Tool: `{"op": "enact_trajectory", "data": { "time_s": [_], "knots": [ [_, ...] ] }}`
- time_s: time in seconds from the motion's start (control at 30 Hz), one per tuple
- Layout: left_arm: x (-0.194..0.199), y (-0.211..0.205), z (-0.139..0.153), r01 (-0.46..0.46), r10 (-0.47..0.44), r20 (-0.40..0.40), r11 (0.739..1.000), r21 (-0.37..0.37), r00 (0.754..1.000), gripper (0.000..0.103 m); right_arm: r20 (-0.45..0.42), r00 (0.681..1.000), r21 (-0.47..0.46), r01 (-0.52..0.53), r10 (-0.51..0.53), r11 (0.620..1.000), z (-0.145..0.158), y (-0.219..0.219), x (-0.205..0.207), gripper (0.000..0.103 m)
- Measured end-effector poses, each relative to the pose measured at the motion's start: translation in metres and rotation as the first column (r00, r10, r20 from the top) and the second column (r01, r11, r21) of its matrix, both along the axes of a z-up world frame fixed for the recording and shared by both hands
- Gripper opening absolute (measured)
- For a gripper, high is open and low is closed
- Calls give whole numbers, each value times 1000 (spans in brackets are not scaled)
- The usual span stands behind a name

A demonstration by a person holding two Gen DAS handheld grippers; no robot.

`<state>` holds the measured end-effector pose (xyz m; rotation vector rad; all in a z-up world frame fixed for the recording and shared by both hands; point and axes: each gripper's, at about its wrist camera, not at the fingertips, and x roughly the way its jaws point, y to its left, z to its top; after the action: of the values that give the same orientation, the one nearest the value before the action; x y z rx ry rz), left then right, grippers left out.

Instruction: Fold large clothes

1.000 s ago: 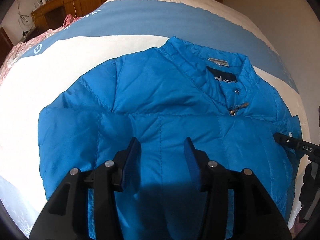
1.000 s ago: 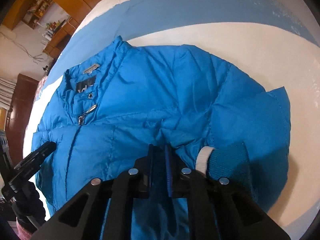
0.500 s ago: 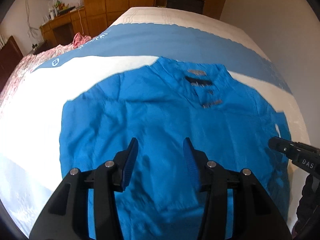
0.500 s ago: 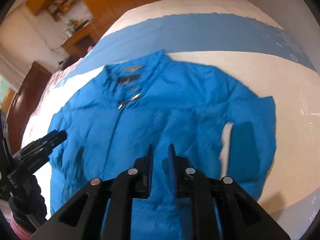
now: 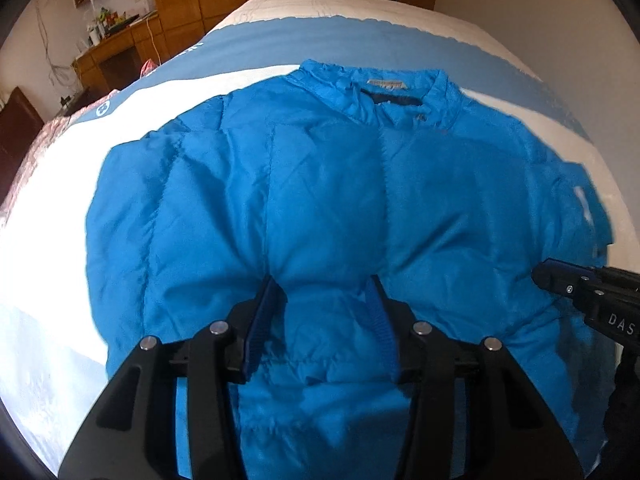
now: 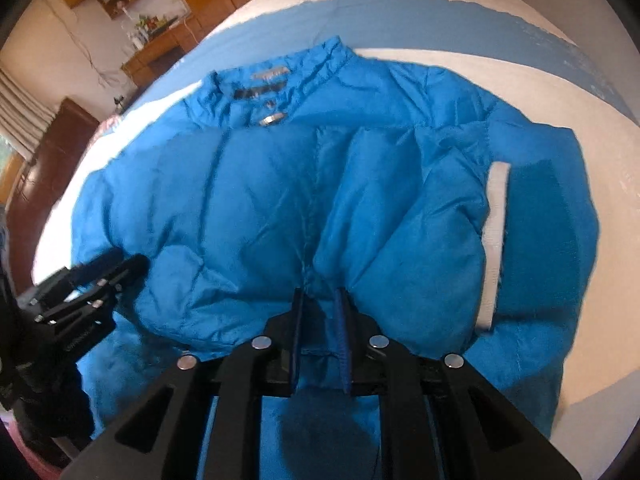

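A bright blue puffer jacket (image 5: pixel 320 184) lies front up on the bed, collar at the far side, sleeves folded in; it also shows in the right wrist view (image 6: pixel 320 200). My left gripper (image 5: pixel 322 292) is open, its fingers pressed into the lower fabric with a bulge of jacket between them. My right gripper (image 6: pixel 320 300) is nearly closed, with a fold of the jacket's lower part between its fingers. A sleeve cuff (image 6: pixel 532 232) with a white band lies at the jacket's right side. Each gripper also shows in the other's view, the right gripper (image 5: pixel 552 276) and the left gripper (image 6: pixel 120 264).
The bed (image 5: pixel 52 208) has a white and blue cover. A wooden desk and cupboards (image 5: pixel 120 44) stand at the far left. A pink patterned cloth (image 5: pixel 24 160) lies at the bed's left edge. A pale wall (image 5: pixel 540 8) runs along the right.
Both grippers have moved forward and down onto the jacket's lower part. The right gripper, shut a second ago, parted a little and now holds a fold. The left gripper stayed open.
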<state>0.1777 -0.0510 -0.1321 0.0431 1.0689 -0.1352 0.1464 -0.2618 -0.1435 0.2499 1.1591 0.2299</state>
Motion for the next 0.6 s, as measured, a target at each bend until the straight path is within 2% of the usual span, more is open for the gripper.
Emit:
{"op": "enact_trajectory", "data": {
  "time_s": [0.13,0.23,0.33,0.5,0.6],
  "knots": [
    [-17,-4,7,17,-18,28,1000,2,999,46,33,999,5,-32,32,999,13,5,-11,18],
    [-16,-5,-8,16,-16,4,1000,16,1000,47,-13,999,-32,-38,37,999,-2,11,-8,17],
    [-14,-6,-15,32,-32,2,999,30,999,48,-29,999,-28,-43,42,999,-16,12,-4,17],
    [-6,-1,-19,34,-35,-23,999,-17,999,48,-23,998,-46,-52,51,998,-18,15,-3,16],
    [-9,10,-7,34,-38,-59,997,-74,998,48,-12,999,18,-39,39,999,-1,3,-15,20]
  ]
}}
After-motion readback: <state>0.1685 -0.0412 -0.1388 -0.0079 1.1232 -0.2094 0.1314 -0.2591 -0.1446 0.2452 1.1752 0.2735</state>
